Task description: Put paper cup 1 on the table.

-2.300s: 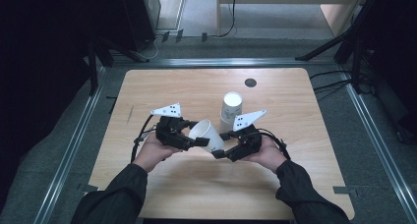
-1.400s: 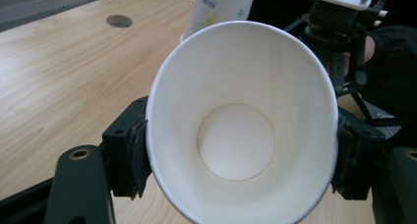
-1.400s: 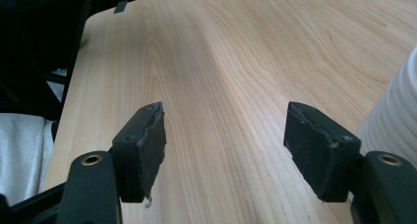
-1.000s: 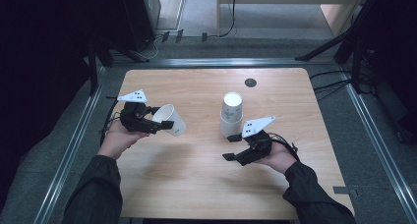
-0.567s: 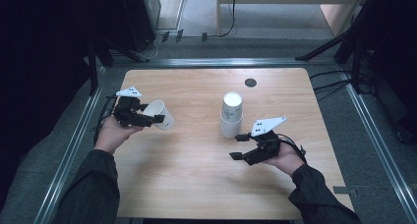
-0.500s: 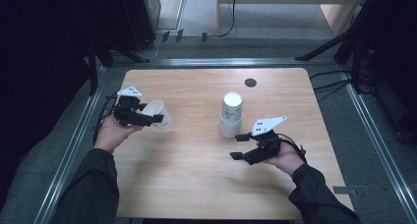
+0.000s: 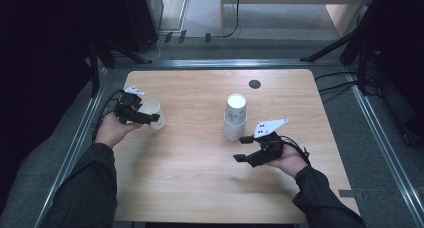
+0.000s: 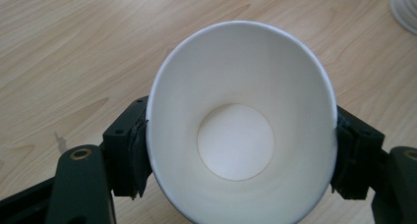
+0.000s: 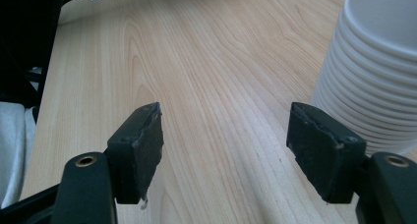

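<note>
Nearby, cup stack beside spread right tool, left tool pinching paper cup

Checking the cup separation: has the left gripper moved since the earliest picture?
Yes. The left gripper, shut on the paper cup, has gone left, away from the cup stack, toward the table's left edge.

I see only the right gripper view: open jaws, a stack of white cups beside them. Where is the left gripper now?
Observer: The left gripper is near the table's left edge, far from the stack of cups.
Operator: Is it holding something?
Observer: Yes, its jaws clamp one paper cup by opposite sides of the wall.
Operator: Is this cup empty?
Observer: Yes, the left gripper view shows its bare white bottom.
</note>
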Tool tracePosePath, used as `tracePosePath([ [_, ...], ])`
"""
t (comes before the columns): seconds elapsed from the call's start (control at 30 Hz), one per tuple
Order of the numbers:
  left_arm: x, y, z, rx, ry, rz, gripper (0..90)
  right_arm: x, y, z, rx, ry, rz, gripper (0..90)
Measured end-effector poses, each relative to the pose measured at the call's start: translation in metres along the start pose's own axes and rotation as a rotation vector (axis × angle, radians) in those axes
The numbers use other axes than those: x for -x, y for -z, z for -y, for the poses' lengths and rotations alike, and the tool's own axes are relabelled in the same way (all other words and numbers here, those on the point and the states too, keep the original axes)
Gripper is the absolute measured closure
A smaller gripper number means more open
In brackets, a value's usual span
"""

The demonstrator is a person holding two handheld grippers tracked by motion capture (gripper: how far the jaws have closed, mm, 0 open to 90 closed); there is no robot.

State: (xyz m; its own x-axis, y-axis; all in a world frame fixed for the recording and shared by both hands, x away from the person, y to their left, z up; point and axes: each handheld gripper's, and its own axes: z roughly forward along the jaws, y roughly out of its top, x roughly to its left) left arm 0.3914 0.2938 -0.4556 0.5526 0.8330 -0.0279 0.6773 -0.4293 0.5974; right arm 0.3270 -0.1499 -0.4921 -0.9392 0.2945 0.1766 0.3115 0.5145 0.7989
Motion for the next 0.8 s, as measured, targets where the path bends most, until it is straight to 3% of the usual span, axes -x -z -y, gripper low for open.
tracePosePath([
  [0.37,-0.011,-0.012,0.002,-0.028,0.021,-0.071,25.3,0.001,0.000,0.000,-0.004,-0.011,0.007,30.4],
  [0.6,-0.011,-0.022,0.003,-0.033,0.037,-0.082,25.3,0.001,0.000,0.000,0.002,-0.012,0.009,30.4],
  [0.8,-0.009,-0.025,0.004,-0.022,0.050,-0.068,25.2,0.002,0.000,0.000,0.000,-0.016,0.008,30.5],
])
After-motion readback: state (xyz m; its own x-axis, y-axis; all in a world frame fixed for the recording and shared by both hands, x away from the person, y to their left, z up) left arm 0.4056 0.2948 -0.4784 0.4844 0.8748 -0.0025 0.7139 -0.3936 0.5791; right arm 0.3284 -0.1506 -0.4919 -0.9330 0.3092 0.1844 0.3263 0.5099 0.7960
